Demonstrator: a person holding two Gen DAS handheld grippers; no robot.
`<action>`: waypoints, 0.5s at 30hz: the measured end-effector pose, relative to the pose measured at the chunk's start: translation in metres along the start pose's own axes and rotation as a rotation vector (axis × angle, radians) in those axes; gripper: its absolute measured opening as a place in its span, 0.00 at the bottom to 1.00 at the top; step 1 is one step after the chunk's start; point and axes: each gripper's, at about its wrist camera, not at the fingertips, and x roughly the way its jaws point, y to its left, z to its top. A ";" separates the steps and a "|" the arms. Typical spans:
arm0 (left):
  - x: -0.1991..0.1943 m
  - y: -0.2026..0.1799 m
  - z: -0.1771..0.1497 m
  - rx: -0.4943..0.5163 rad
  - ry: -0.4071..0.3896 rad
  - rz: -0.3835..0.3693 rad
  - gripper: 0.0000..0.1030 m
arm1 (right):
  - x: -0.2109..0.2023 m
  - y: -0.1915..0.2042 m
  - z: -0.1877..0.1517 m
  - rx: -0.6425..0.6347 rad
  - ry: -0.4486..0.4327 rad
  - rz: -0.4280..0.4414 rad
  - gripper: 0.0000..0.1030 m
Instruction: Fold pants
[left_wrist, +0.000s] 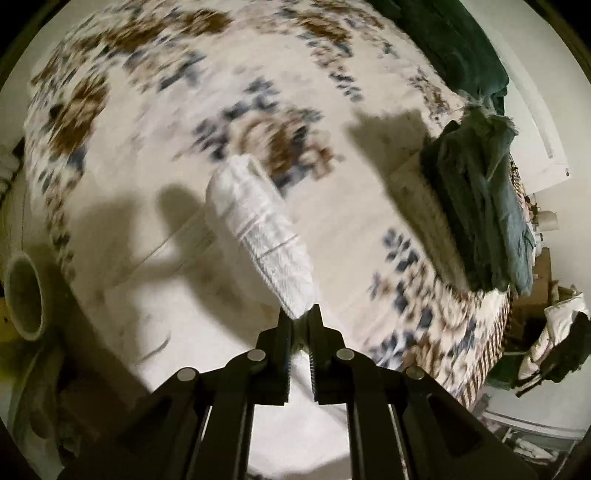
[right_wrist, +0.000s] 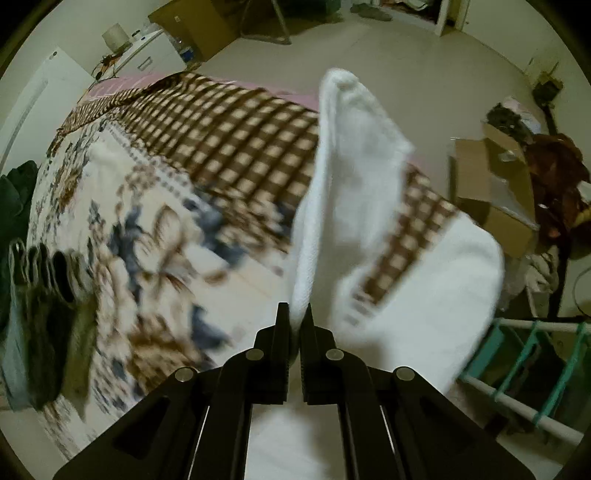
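Note:
The white textured pants (left_wrist: 258, 225) hang in the air over a floral bedspread (left_wrist: 147, 110). My left gripper (left_wrist: 300, 314) is shut on one end of the white fabric, which stretches away from the fingertips. In the right wrist view the white pants (right_wrist: 351, 177) rise in a tall fold from my right gripper (right_wrist: 295, 314), which is shut on them; more white fabric (right_wrist: 424, 295) drapes to the right and below. Both views are blurred by motion.
A stack of folded dark green and grey clothes (left_wrist: 476, 206) lies on the bed's right side, and also shows in the right wrist view (right_wrist: 40, 314). A brown checked blanket (right_wrist: 229, 147) covers the bed's far part. Cardboard boxes (right_wrist: 491, 192) and a drying rack (right_wrist: 524, 373) stand on the floor.

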 end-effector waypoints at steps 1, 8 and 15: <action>0.000 0.013 -0.007 0.003 0.004 0.004 0.06 | -0.004 -0.014 -0.011 0.001 -0.005 -0.013 0.04; 0.038 0.104 -0.052 -0.041 0.109 0.090 0.06 | 0.023 -0.100 -0.082 0.036 0.048 -0.111 0.04; 0.077 0.148 -0.081 -0.031 0.157 0.156 0.10 | 0.077 -0.151 -0.115 0.060 0.129 -0.163 0.04</action>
